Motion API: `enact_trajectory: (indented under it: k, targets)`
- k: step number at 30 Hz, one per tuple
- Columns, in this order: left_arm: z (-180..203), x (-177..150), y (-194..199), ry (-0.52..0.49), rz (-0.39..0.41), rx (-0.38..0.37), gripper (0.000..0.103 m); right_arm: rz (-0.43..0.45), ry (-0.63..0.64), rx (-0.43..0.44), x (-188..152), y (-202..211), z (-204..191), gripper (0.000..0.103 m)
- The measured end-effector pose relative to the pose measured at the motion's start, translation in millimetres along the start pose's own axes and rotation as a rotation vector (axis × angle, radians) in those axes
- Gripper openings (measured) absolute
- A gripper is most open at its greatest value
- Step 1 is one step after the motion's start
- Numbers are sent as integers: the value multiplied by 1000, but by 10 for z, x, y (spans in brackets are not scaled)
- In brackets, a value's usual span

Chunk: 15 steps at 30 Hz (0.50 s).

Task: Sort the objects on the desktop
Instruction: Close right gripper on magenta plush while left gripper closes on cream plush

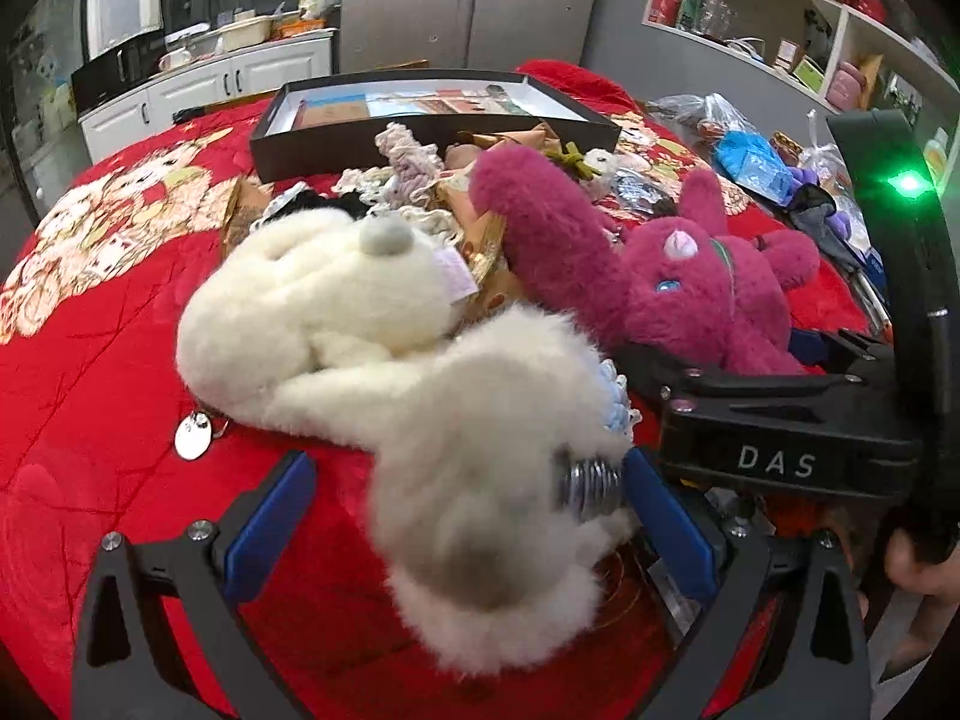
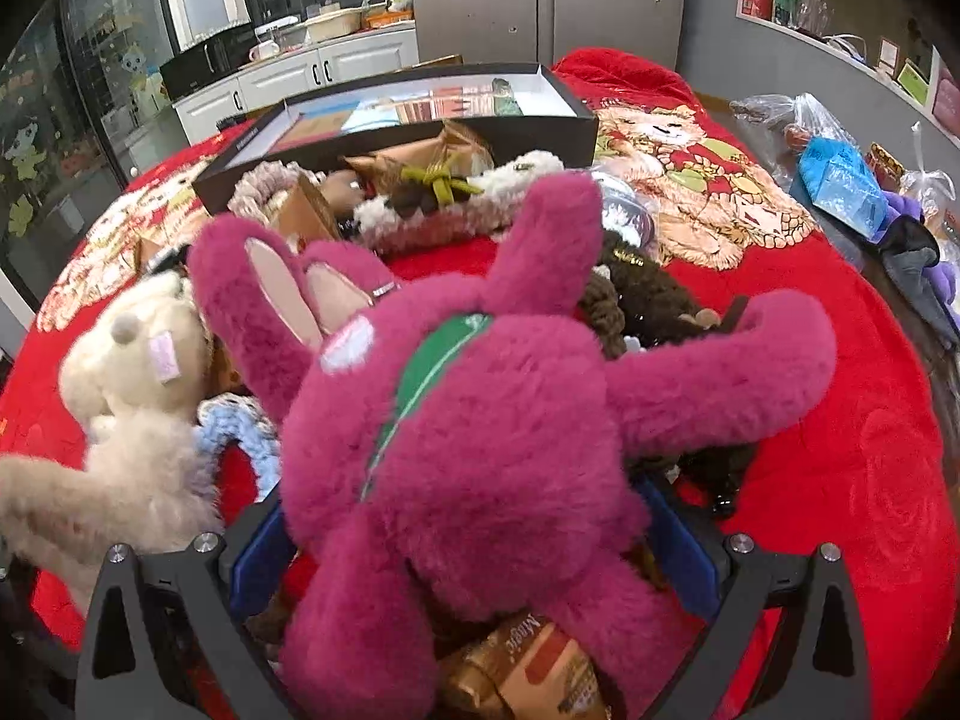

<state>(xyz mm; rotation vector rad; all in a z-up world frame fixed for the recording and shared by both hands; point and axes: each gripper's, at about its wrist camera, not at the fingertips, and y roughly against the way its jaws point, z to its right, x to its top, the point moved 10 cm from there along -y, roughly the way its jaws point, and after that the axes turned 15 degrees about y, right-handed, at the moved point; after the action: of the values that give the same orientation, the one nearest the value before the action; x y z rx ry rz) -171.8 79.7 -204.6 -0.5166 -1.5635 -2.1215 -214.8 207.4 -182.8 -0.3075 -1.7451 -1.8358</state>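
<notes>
Red-blanketed table [image 1: 108, 360]: my left hand-held gripper [image 1: 468, 516] straddles the white plush [image 1: 336, 312], right hand-held gripper [image 2: 474, 546] the pink plush [image 2: 480, 420], both wide; fur could slip.

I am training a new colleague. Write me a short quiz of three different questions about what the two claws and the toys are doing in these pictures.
1. True or false: the left claw has the white plush toy between its fingers.
2. Which toy sits between the fingers of the right claw?
A. white plush toy
B. magenta plush rabbit
C. blue bag
3. Fill in: behind the toy pile, on the red blanket, lies an open black ____.

Key: 1 true; 2 B; 3 box
</notes>
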Motion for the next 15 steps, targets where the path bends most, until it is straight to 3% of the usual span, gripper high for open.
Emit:
enact_trajectory:
  k: [3,5,7,12,15]
  targets:
    - [32,-7,4,-5,-2,-28,95,11,1,-2,2,31,5,101]
    - [77,-8,10,-16,-2,-45,87,25,2,7,24,77,2,91]
    - [141,-25,31,-28,-4,-76,72,37,5,16,44,96,-1,82]
    - [173,-16,102,-35,19,-88,59,51,-13,38,29,114,-10,66]
    - [146,23,163,-23,27,-100,59,63,-8,34,32,166,-11,62]
